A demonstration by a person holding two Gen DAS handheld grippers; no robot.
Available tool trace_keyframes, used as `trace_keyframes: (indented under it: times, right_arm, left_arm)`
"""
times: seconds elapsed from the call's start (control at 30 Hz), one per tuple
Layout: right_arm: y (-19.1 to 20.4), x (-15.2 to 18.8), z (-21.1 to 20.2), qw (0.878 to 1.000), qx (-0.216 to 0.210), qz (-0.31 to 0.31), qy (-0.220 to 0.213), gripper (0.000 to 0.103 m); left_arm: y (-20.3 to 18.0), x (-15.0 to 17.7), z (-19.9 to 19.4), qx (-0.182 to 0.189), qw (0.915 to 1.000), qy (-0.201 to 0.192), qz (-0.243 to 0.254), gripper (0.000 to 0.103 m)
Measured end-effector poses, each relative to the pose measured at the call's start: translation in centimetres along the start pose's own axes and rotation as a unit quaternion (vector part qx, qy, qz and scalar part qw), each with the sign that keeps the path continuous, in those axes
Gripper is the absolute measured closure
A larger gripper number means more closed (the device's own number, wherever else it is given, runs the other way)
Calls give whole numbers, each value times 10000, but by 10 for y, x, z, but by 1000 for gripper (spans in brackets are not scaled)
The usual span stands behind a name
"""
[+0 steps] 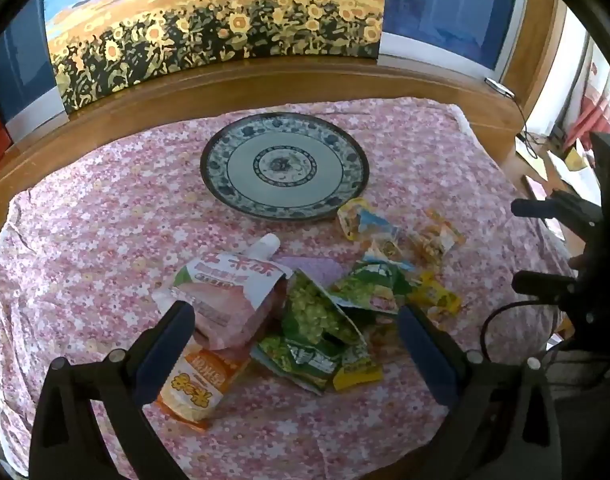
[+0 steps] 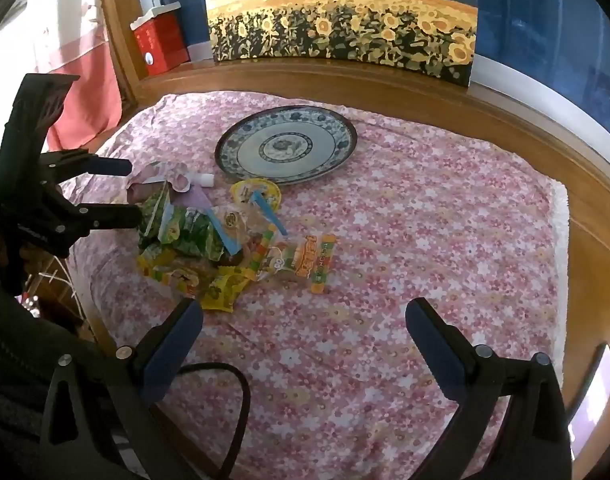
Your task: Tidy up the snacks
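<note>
A blue-and-white plate (image 1: 285, 136) lies empty on the pink floral cloth (image 1: 85, 240); it also shows in the right wrist view (image 2: 241, 148). A pile of snack packets sits in front of it: a pink spouted pouch (image 1: 229, 292), an orange pouch (image 1: 197, 388), green pea bags (image 1: 313, 316) and small yellow packets (image 1: 437, 296). My left gripper (image 1: 297, 344) is open and empty, just above the pile. My right gripper (image 2: 305, 340) is open and empty over bare cloth, to the right of the pile (image 2: 209, 240). An orange candy packet (image 2: 317, 260) lies at the pile's right edge.
A sunflower painting (image 1: 217, 36) leans at the back on the wooden ledge (image 1: 265, 80). A red box (image 2: 161, 40) stands at the back left in the right wrist view. A black cable (image 2: 233, 400) runs below the right gripper. The cloth ends at the table's edges.
</note>
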State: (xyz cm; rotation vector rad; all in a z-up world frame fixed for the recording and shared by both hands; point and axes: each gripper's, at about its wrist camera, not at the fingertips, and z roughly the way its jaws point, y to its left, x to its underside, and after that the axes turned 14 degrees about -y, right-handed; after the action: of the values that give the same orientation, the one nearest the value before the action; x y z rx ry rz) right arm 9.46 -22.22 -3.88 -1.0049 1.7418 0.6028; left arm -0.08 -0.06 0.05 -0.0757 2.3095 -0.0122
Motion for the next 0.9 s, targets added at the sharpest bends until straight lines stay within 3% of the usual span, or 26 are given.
trace_keyframes:
  times: [0.9]
  right_arm:
    - [3, 3, 3, 9999, -93, -2, 89, 0]
  left_arm:
    - [5, 5, 4, -6, 9997, 193, -153, 0]
